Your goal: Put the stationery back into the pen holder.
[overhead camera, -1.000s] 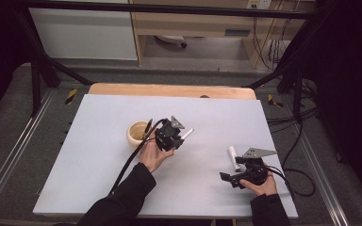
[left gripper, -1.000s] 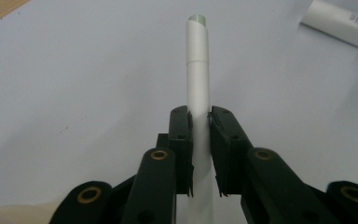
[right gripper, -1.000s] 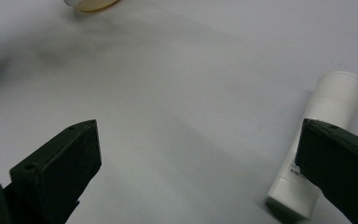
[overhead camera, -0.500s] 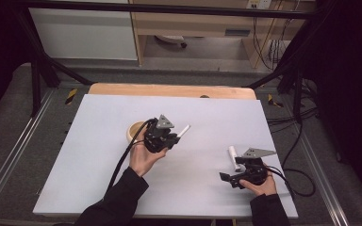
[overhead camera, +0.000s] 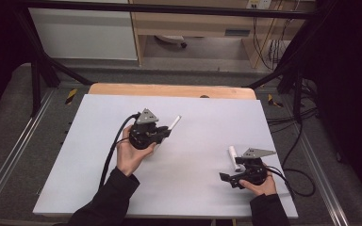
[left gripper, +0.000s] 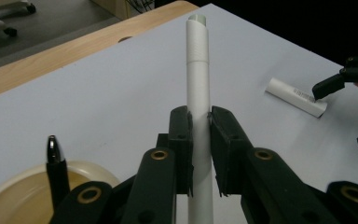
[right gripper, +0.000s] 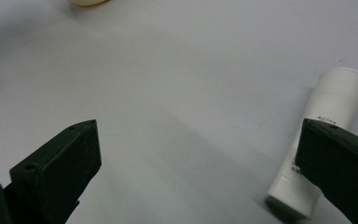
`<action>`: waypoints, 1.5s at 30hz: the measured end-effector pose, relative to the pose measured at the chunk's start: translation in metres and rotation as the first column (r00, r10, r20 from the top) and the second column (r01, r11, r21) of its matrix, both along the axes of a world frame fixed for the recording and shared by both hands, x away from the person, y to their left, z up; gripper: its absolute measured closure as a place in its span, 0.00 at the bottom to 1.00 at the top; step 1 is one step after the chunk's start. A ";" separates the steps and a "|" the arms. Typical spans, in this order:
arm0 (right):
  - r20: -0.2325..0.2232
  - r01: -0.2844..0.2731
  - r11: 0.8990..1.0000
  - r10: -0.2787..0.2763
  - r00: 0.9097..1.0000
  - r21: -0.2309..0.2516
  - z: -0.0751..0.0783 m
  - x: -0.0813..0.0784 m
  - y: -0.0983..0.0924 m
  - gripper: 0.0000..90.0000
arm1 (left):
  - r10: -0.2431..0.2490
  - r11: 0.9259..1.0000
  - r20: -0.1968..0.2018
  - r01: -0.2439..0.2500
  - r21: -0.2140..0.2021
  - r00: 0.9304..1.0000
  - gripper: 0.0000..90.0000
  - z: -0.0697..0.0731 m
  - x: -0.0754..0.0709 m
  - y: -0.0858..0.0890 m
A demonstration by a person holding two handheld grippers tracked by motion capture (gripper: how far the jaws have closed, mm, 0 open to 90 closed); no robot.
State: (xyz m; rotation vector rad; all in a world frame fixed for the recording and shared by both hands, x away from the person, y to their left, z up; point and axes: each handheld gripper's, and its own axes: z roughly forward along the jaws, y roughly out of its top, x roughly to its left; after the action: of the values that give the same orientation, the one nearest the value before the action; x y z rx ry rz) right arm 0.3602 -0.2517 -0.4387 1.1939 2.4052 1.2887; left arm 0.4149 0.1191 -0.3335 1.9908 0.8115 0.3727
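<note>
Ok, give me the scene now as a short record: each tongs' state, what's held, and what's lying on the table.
left tongs: shut on white pen, held off the table
right tongs: open, holding nothing
tube: white, lying flat on the table, beside the right tongs' jaw
bowl: cream, close under the left tongs
black pen: standing up out of the bowl
table: white sheet over a wooden top

Black claws [overhead camera: 162,134], black cables, dark sleeves [overhead camera: 115,197]
</note>
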 end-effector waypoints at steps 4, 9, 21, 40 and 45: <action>-0.001 -0.001 1.000 0.001 1.000 -0.002 0.000 0.000 0.000 0.01 | 0.017 1.000 0.018 -0.016 -0.024 1.000 0.87 0.006 0.000 0.009; -0.001 -0.002 1.000 0.002 1.000 0.000 0.000 0.000 0.000 0.01 | 0.049 0.997 0.046 -0.047 -0.055 0.998 0.87 0.012 0.003 0.018; -0.001 -0.002 1.000 0.002 1.000 -0.002 0.000 0.000 0.000 0.01 | 0.119 0.989 0.070 -0.112 -0.097 0.990 0.87 0.010 0.015 0.035; -0.002 -0.005 1.000 0.005 1.000 -0.009 -0.001 0.001 0.000 0.01 | 0.198 0.973 0.081 -0.185 -0.139 0.977 0.87 -0.017 0.034 0.058; -0.003 -0.001 1.000 0.001 1.000 -0.006 -0.002 0.001 0.000 0.01 | 0.207 0.972 0.073 -0.197 -0.131 0.976 0.87 -0.029 0.038 0.061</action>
State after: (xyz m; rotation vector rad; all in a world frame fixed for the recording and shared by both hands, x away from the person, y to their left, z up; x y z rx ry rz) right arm 0.3609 -0.2518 -0.4403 1.1937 2.4107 1.2801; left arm 0.4530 0.1803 -0.3625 1.7705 0.9628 0.5107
